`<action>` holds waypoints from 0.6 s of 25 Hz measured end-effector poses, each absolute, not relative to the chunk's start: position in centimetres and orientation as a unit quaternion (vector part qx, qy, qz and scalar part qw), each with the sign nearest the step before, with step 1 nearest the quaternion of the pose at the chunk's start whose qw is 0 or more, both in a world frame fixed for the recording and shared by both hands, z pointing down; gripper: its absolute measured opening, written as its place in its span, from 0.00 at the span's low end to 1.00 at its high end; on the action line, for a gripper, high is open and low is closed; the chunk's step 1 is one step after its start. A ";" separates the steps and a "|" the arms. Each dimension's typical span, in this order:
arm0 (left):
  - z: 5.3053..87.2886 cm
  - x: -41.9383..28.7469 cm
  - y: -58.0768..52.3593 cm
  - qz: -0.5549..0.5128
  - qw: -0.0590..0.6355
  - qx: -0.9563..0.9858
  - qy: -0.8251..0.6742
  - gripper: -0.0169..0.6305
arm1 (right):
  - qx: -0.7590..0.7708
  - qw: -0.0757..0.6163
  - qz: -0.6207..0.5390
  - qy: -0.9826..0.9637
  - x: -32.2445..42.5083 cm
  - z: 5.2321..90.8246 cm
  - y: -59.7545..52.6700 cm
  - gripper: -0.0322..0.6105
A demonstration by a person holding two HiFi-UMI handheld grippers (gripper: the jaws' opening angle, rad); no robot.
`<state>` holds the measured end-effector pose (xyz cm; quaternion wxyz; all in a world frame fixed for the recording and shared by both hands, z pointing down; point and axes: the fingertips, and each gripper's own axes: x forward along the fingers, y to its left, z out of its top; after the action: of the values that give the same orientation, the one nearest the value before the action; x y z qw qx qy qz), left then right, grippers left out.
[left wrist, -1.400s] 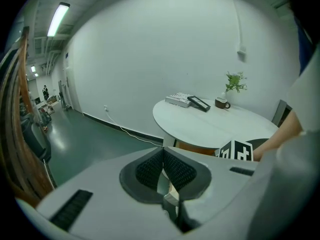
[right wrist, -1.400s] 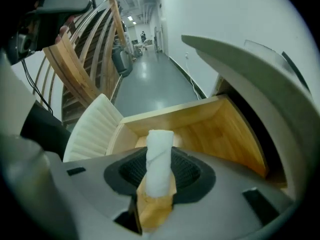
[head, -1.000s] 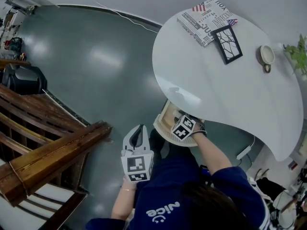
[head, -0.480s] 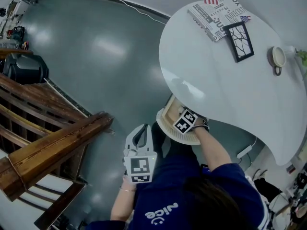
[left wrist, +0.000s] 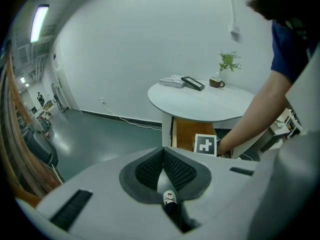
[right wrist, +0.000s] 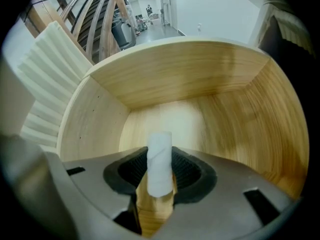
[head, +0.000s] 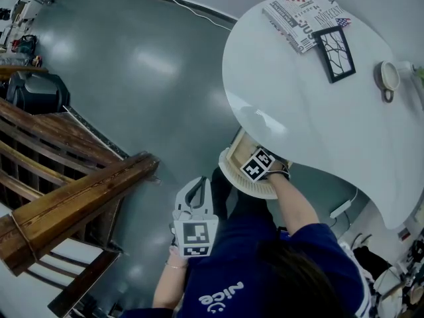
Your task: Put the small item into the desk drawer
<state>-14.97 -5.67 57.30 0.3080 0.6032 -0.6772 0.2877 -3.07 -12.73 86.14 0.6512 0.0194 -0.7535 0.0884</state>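
A small white roll point(right wrist: 160, 164) stands upright between the pads of my right gripper point(right wrist: 160, 176), which is shut on it. The gripper reaches into the open wooden drawer point(right wrist: 200, 79), above its bare bottom. In the head view only its marker cube point(head: 257, 165) shows, at the drawer's white rim point(head: 233, 172) under the edge of the round white desk point(head: 311, 111). My left gripper point(head: 197, 196) hangs shut and empty over the grey floor, left of the drawer. Its pads point(left wrist: 175, 170) meet with nothing between them.
On the desk's far side lie a stack of magazines point(head: 301, 8), a black picture frame point(head: 334, 44) and a cup point(head: 387, 77). A wooden stair rail point(head: 73, 204) and a black chair point(head: 33, 91) stand to the left. A cable point(head: 185, 8) runs along the floor.
The head view has drifted a little, so the desk sits further right. My right gripper stays inside the drawer with the roll. The left gripper has sunk slightly in the picture.
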 end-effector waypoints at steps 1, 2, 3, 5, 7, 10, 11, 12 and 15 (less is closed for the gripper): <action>57.4 -14.9 -5.6 0.289 0.308 0.604 -0.675 0.03 | 0.022 0.650 0.094 -0.754 -3.1 86.2 -12.7 0.30; 57.5 -14.9 -5.5 0.291 0.308 0.605 -0.674 0.03 | 0.025 0.650 0.101 -0.753 -3.1 86.2 -12.7 0.32; 57.5 -14.9 -5.5 0.291 0.308 0.606 -0.674 0.03 | 0.029 0.649 0.109 -0.753 -3.1 86.2 -12.7 0.33; 57.6 -15.0 -5.4 0.289 0.308 0.606 -0.674 0.03 | 0.034 0.645 0.123 -0.753 -3.5 86.1 -12.5 0.37; 57.6 -14.8 -5.5 0.287 0.309 0.609 -0.672 0.03 | 0.037 0.644 0.126 -0.754 -3.6 85.9 -12.5 0.40; 57.5 -14.6 -5.6 0.287 0.305 0.616 -0.668 0.03 | 0.047 0.638 0.130 -0.757 -3.4 85.4 -12.7 0.42; 57.5 -14.6 -5.5 0.286 0.304 0.617 -0.667 0.03 | 0.050 0.634 0.132 -0.760 -3.5 85.0 -12.7 0.42; 57.4 -14.7 -5.5 0.284 0.303 0.619 -0.666 0.03 | 0.054 0.630 0.133 -0.763 -3.6 84.6 -12.7 0.43; 57.0 -14.9 -5.8 0.272 0.304 0.623 -0.667 0.03 | 0.070 0.610 0.139 -0.777 -3.9 82.9 -12.8 0.45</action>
<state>-14.87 -5.77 57.00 0.3039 0.6232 -0.6675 0.2715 -3.90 -12.84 82.88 0.6104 0.0697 -0.7767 0.1391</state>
